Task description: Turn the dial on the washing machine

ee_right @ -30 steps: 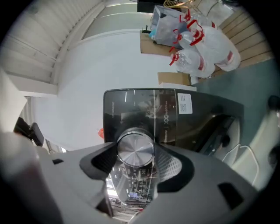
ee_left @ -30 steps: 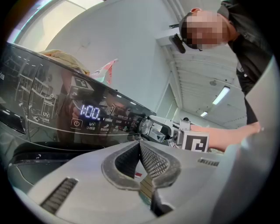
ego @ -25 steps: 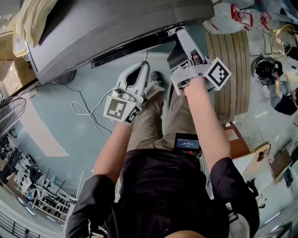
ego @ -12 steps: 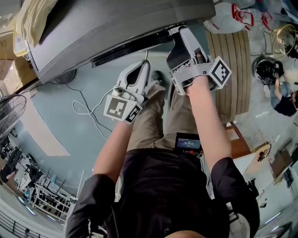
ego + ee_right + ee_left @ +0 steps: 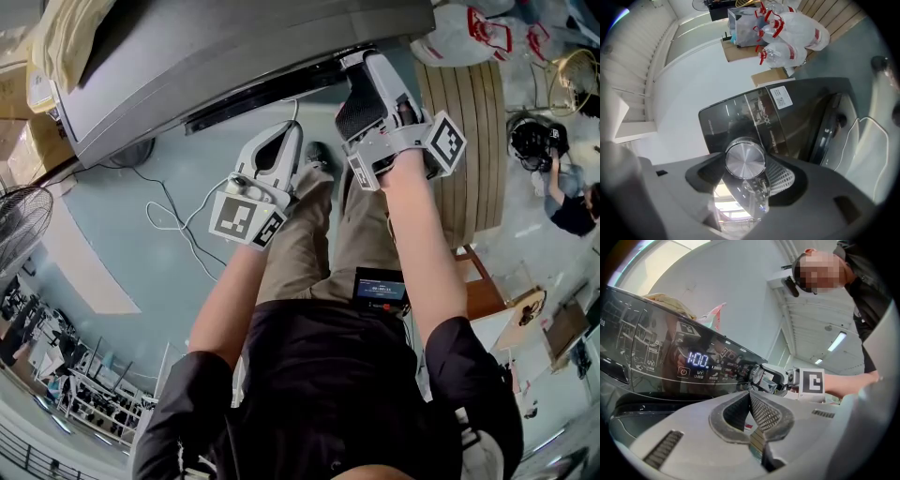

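Right gripper: jaws closed on the dial, one pad at its 9 o'clock side and the other at its 3 o'clock side; contact looks firm, though the rim hides the exact line of touch.
Dial position: on the dark control panel of the washing machine, dead centre in the right gripper view. In the left gripper view it lies at 3 o'clock from the lit display.
Dial axis: its round brushed-metal face looks straight back along the jaws, so the turn is likely a roll of the wrist about that line, not a push or a pull.
Nearer hand: the right one, already on the dial.
Left gripper: jaws together with nothing between them, held low and apart from the panel, at about 8 o'clock from the right one in the head view.
Display: reads "1:00".
Panel print: "UV" beside a power symbol; the rest is too small to read.
Sticker: white, on the machine's top, its print unreadable.
Plastic bags: red print, not legible, at 12 o'clock beyond the machine.
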Tool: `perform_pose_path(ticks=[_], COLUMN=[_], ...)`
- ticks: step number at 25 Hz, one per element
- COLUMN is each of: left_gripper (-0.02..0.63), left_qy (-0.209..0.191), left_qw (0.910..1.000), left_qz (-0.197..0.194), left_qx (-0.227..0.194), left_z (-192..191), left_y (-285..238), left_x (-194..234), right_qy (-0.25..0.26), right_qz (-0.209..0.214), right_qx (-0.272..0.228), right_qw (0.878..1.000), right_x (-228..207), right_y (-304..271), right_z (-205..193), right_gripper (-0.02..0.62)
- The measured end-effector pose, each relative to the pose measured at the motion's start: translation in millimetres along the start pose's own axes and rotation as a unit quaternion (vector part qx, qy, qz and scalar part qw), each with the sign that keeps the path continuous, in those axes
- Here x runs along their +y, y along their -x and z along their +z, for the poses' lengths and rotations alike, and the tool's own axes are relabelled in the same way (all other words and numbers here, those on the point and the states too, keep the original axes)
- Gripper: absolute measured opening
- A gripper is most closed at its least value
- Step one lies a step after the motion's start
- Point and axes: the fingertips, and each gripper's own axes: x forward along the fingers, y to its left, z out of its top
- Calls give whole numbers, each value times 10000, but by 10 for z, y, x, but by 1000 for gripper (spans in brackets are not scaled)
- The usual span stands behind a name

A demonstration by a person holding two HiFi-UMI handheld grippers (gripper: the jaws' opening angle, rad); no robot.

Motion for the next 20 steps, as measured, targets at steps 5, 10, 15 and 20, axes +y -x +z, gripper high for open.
perform_pose_path(ticks=[5,10,15,20], left_gripper=[-6,-6,-6,-6], left_qy=[8,-1,-12,-17], left_qw=[10000,10000,10000,10000], left_qz=[-4,-26,-62,-78], left_qx=[15,39,46,45], left_z=[-11,-29,-40,-31], left_y=[-8,-31,-49,-53], left_x=[-2,-18,-42,-43], right_qy=[-404,-973,-1068,-1081], right_qz=[32,140,136,151], right_qx=[-28,-12,36,35], right_qw=[9992,9952,9942,9940], right_x=[-22,-31,-45,-48], right_y=[-2,-9,-11,-21], right_z=[2,-4,-9,-23], right_gripper=[272,272,272,273])
